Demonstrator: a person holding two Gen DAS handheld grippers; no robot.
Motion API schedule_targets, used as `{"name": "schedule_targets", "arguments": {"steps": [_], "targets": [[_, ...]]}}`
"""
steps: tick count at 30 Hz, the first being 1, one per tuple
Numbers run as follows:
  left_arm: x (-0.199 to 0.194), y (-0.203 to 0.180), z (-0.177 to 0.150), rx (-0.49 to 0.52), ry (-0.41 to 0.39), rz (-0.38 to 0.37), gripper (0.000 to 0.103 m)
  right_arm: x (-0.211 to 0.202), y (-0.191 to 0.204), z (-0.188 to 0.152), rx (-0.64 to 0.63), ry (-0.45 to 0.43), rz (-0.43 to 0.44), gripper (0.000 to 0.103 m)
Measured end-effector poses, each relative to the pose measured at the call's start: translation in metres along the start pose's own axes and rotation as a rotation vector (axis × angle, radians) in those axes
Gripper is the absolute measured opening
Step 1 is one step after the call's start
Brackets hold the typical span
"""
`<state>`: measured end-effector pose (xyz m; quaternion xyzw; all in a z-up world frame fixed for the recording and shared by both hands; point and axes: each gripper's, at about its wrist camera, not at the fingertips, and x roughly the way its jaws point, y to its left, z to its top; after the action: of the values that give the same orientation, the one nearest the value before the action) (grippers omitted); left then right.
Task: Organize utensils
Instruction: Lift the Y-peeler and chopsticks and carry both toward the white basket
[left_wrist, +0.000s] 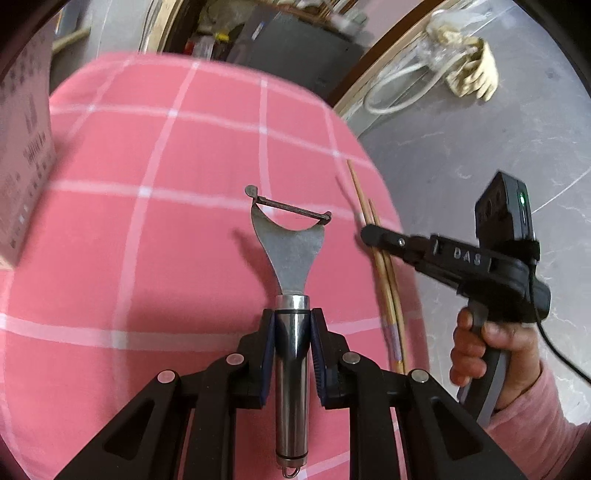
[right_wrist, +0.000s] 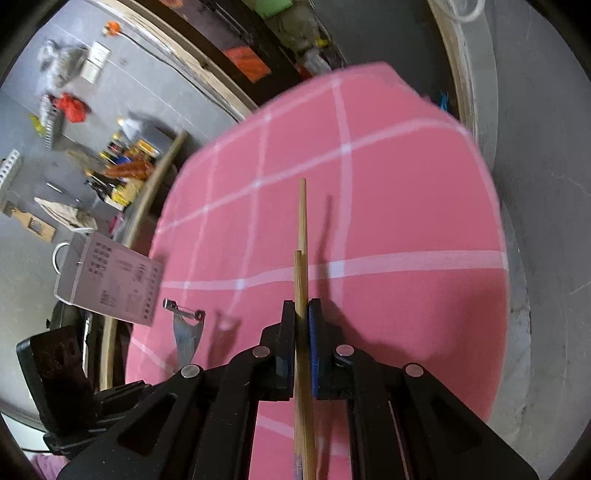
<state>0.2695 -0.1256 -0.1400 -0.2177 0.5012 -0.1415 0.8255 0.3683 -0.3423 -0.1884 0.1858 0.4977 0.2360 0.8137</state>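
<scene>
Item one: a stainless-steel Y-shaped peeler (left_wrist: 286, 254) with a round polished handle and a thin crosswise blade. It is clamped by its handle in the left gripper (left_wrist: 291, 332), both blue pads pressed against the handle just below the collar, the head pointing forward over the pink cloth with white grid lines (left_wrist: 147, 147). Whether the peeler rests on the cloth or hangs just above it cannot be told; its shadow lies close beside it.

Item two: a pair of long, thin, pale wooden chopsticks (right_wrist: 302, 236). They are pinched in the right gripper (right_wrist: 302, 317), whose jaws stand almost shut, the sticks running forward between the pads with their tips staggered, one reaching further than the other.

Surroundings: a pale printed cardboard box (left_wrist: 22, 166) stands at the cloth's left edge. Grey floor (left_wrist: 480, 155) lies beyond the cloth on the right, close to the chopsticks.

Risks, as judged:
- The polished round handle offers little friction; the peeler may roll or slide out between the pads if tilted.
- The chopsticks are already uneven; a grip that catches one more firmly than the other may let the looser stick slip free.
- Being near the cloth's edge, a dropped stick may roll to the floor.
- The two tools work close together; a hasty swing could knock them.
</scene>
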Motion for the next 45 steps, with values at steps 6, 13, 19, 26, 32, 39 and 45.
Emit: {"name": "schedule_targets", "arguments": {"steps": [6,13,19,26,32,39,45], "targets": [[-0.041,-0.001,-0.001,0.059,-0.1,-0.005,0.018,-0.035,0.03,-0.005,-0.066,-0.127,0.014,0.006],[-0.086,0.009,0.004,0.082,-0.19,-0.023,0.018,-0.068,0.068,-0.01,-0.109,-0.252,0.026,0.006],[-0.131,0.022,0.016,0.097,-0.273,-0.027,0.018,-0.091,0.113,-0.006,-0.157,-0.386,0.074,0.006],[-0.189,0.04,0.042,0.124,-0.388,-0.012,0.018,-0.109,0.18,0.011,-0.215,-0.534,0.168,0.006],[-0.24,0.07,0.073,0.102,-0.496,0.032,0.018,-0.107,0.25,0.034,-0.284,-0.628,0.273,0.006],[-0.267,0.104,0.099,0.074,-0.634,0.057,0.018,-0.092,0.308,0.041,-0.314,-0.767,0.374,0.006],[-0.261,0.133,0.108,0.048,-0.724,0.05,0.018,-0.067,0.322,0.042,-0.289,-0.877,0.402,0.006]]}}
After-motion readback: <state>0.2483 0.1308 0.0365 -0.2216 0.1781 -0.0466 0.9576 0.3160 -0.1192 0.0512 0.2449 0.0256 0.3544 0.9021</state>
